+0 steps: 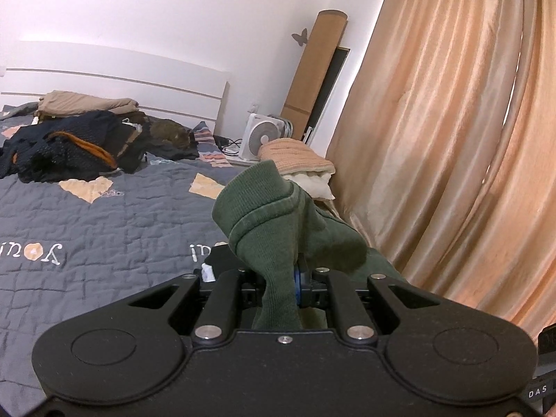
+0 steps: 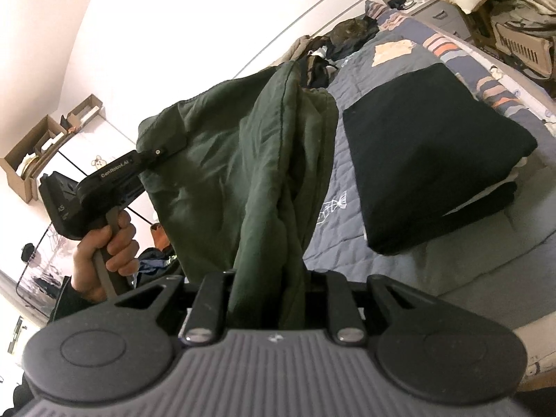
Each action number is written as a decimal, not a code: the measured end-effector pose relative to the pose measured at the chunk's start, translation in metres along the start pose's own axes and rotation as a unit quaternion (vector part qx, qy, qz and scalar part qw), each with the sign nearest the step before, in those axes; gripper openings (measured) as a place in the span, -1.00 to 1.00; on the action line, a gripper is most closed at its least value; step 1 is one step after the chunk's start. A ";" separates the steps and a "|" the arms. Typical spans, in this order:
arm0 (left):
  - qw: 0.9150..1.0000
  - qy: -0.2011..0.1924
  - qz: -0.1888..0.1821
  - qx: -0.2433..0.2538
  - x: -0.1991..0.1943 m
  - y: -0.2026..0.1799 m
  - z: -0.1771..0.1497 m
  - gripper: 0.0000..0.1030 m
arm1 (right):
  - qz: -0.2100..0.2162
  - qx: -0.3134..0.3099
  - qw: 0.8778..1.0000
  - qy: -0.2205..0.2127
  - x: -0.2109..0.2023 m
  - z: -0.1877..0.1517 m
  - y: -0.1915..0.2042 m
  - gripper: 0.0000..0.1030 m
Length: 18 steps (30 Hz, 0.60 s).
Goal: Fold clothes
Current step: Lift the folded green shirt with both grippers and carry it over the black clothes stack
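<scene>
Overhead, we hold the green sweatshirt point(image 2: 222, 173) clear of the quilted bed point(image 1: 104, 236). Left gripper point(image 1: 281, 278) is clenched on a ribbed edge; right gripper point(image 2: 267, 278) is clenched on a bunched fold. The garment's long axis spans between them, sagging mid-span. A folded dark stack point(image 2: 434, 160) lies to the right gripper's side, so that hand seems nearer for laying down.

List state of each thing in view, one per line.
Green garment: lifted off bed, hanging between both tongs.
Left tongs: shut on garment.
Right tongs: shut on garment.
Black folded stack: lying on bed.
Dark clothes pile: unfolded, heaped on bed.
</scene>
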<state>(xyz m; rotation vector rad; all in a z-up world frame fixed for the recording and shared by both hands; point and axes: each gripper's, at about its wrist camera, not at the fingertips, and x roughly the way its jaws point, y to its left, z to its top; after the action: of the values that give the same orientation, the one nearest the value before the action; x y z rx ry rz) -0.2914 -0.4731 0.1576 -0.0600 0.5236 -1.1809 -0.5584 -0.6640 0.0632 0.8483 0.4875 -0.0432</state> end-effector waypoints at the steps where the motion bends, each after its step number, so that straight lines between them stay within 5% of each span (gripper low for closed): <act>1: 1.000 0.001 0.000 0.002 0.005 -0.002 0.000 -0.79 | 0.000 -0.001 1.000 0.000 -0.001 0.002 -0.003 -0.65; 18: 0.999 0.035 0.002 -0.011 0.125 -0.013 0.000 -0.79 | -0.032 0.018 0.999 0.002 0.018 0.070 -0.087 -0.65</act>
<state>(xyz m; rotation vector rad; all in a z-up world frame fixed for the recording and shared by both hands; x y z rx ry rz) -0.2684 -0.5894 0.1171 -0.0355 0.5988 -1.1759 -0.5342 -0.7699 0.0330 0.8694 0.5194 -0.1083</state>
